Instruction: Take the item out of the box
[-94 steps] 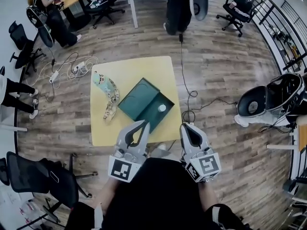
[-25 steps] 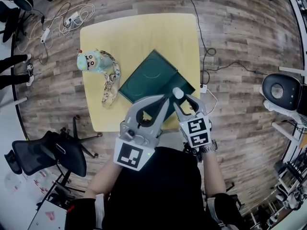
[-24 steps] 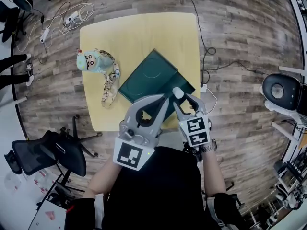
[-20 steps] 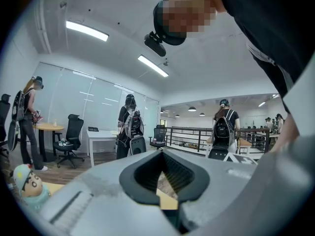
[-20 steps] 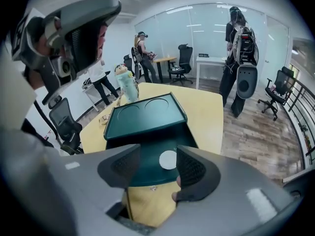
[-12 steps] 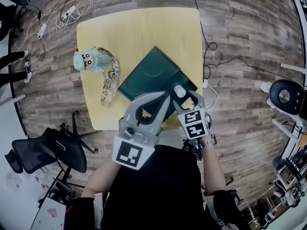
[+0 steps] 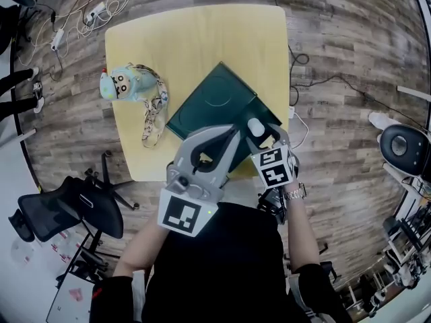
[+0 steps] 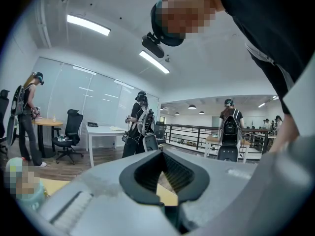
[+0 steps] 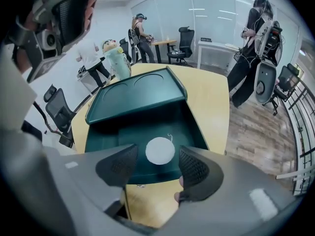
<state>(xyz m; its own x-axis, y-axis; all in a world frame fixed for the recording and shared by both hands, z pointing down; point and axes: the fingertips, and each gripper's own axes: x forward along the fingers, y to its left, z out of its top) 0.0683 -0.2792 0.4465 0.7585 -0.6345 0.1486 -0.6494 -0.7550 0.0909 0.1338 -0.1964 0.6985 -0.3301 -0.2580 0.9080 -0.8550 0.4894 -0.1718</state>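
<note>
A dark green box (image 7: 214,101) lies open on the yellow table (image 7: 195,39), its lid (image 9: 133,95) folded flat beyond the tray (image 9: 123,132). A white round item (image 9: 160,150) rests on the tray floor; in the head view the item (image 7: 256,126) shows at the right gripper's tips. My right gripper (image 9: 157,154) hovers just above it, jaws open to either side and the pads not touching it. My left gripper (image 7: 231,134) is raised over the box's near edge, shut and empty, pointing out across the room.
A pale blue plush toy (image 7: 124,86) with a patterned lanyard (image 7: 153,116) lies on the table's left side. A black office chair (image 7: 67,210) stands at the near left, and cables (image 7: 87,15) trail on the wooden floor. Several people stand in the background.
Both grippers have come forward from the table's near edge to above the box. Over the last second the right jaws have spread wider around the white item; the left gripper has barely moved.
</note>
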